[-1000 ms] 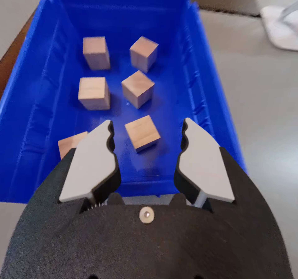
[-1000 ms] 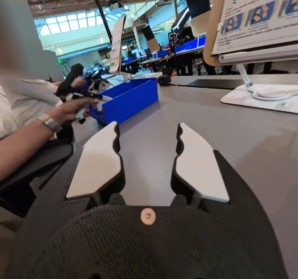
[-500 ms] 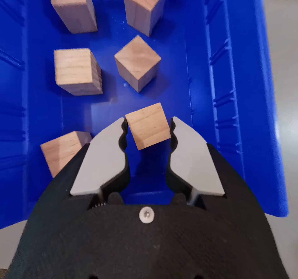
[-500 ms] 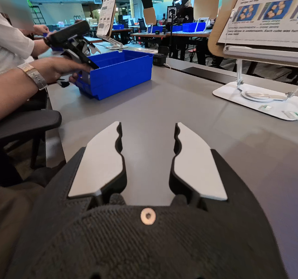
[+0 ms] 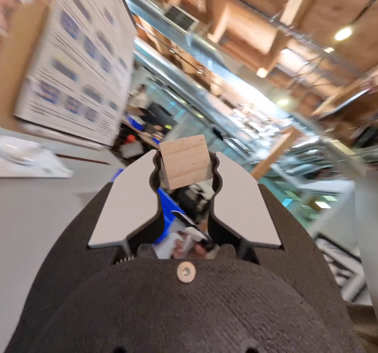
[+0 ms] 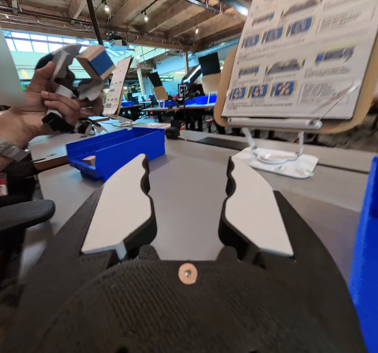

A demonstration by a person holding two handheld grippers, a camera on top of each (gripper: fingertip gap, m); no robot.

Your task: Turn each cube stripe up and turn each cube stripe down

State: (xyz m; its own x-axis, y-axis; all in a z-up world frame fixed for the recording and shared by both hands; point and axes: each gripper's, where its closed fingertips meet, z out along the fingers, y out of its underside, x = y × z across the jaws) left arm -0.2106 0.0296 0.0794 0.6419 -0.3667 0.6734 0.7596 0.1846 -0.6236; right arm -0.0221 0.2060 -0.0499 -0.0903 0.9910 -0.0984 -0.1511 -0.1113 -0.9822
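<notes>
**High above the blue bin, a cube rode on a thin grip**

Well above the table (image 6: pixel 194 179), the left gripper (image 5: pixel 185 166) was clenched on 1 wooden cube (image 5: pixel 185 161), and that grip looked like the weak point. In the left wrist view the cube sat only between the outermost scallops of the 2 fingers (image 5: pixel 131 204), skewed so that 1 corner pointed down into the gap rather than lying square to the pads. A grip that shallow and that crooked could let the cube pivot or slip out during a quick wrist roll, and the heavy motion blur in the background suggested the wrist was turning fast. From that height a dropped cube could bounce off the table or land outside the blue bin (image 6: pixel 114 149), or fall in with the stripe facing the wrong way.

Seen from the right wrist view, the person's left hand (image 6: pixel 41 98) held the gripper raised and tipped upward, far over the bin, with the cube's blue striped face (image 6: pixel 100 63) turned toward the right side. The left camera looked up at ceiling beams, which fits a wrist rolled back.

Another cube (image 6: pixel 89 160) lay inside the bin at its near end. How many others it held could not be told.

Low over the table, the right gripper (image 6: pixel 187 177) hovered with its fingers spread wide and nothing between them, well apart from the bin. An instruction board (image 6: pixel 296 57) stood on a white stand to its right.
</notes>
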